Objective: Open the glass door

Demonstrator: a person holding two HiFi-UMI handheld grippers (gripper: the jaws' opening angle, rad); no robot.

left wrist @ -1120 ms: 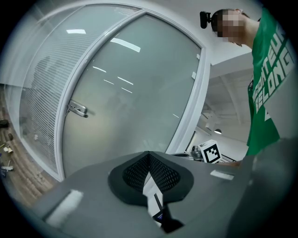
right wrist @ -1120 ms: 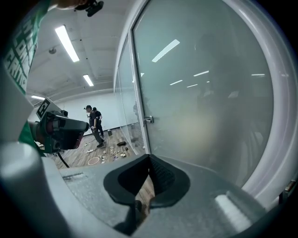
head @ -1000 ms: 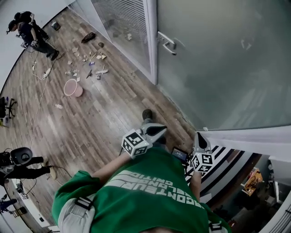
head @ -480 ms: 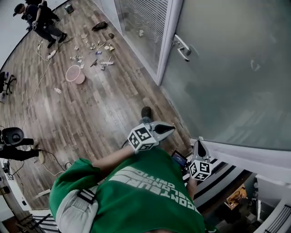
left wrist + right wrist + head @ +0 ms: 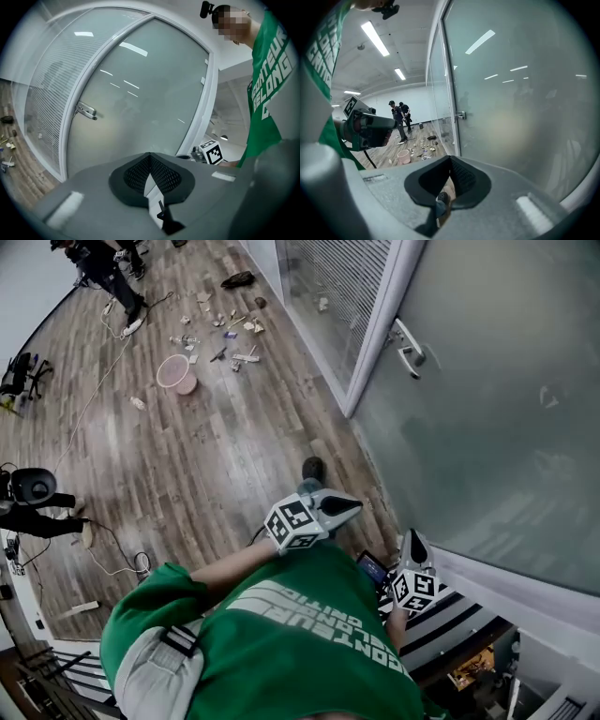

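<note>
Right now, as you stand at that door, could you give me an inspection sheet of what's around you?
Surface: wood plank floor, bare close to the person.
Job's things: frosted glass door, closed; its handle is untouched.
Clutter: pink bucket and scattered small items on the floor beside the glass wall.
Grippers: left gripper and right gripper both have their jaws together and empty, held near the body, apart from the door.
Cables: white cable runs across the floor; black cable loops at the left.
Surroundings: people at the far end; black device at the left edge.
</note>
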